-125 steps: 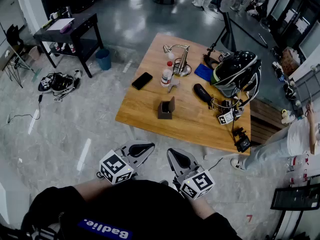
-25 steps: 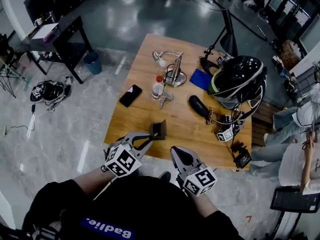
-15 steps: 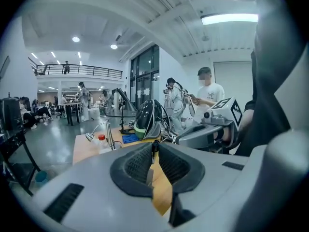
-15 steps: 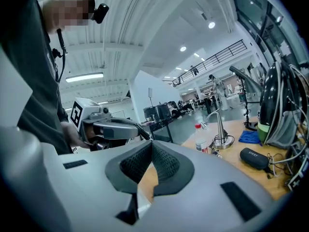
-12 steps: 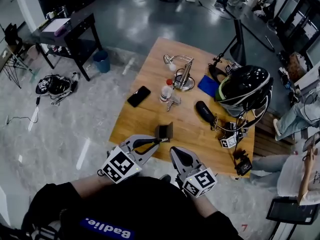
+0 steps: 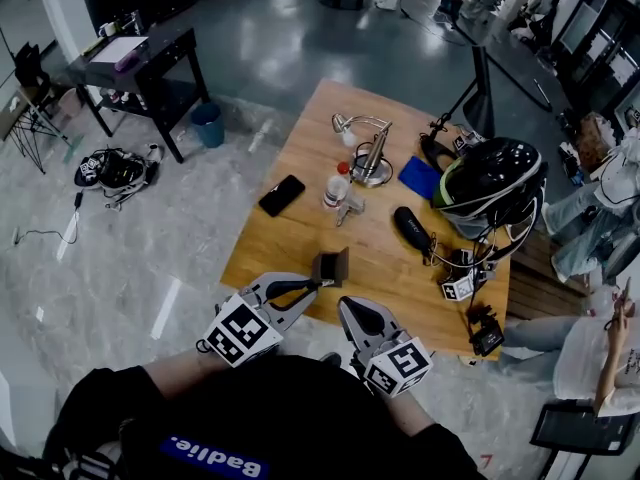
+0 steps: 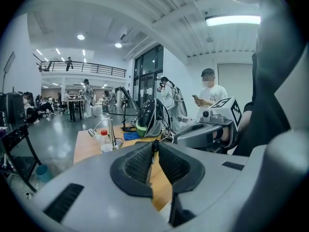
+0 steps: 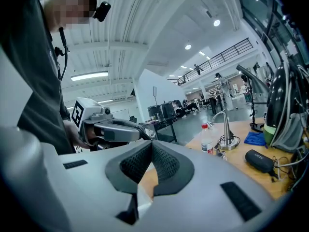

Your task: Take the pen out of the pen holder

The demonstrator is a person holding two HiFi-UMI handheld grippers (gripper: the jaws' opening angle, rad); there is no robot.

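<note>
The pen holder (image 6: 330,266) is a small dark brown box near the front edge of the wooden table (image 6: 300,230). I cannot make out a pen in it. My left gripper (image 6: 318,284) reaches over that edge, its tips just short of the holder's left side. In the left gripper view its pads (image 7: 140,162) meet at the tip of the left gripper (image 7: 153,145), with a small dark shape showing just past them. My right gripper (image 6: 344,302) hangs shut off the table's front edge, to the right of the left one. Its pads (image 8: 166,162) touch and hold nothing.
On the table are a black phone (image 6: 282,194), a red-capped bottle (image 6: 337,186), a metal desk lamp (image 6: 372,154), a blue cloth (image 6: 418,176), a black case (image 6: 410,226), a helmet (image 6: 490,183) and cables (image 6: 462,268). A black side table (image 6: 140,63) and a blue bin (image 6: 207,123) stand at the left.
Since five seconds ago the table has come much closer and my left gripper has reached its front edge beside the pen holder. In the last half second almost nothing has moved.
</note>
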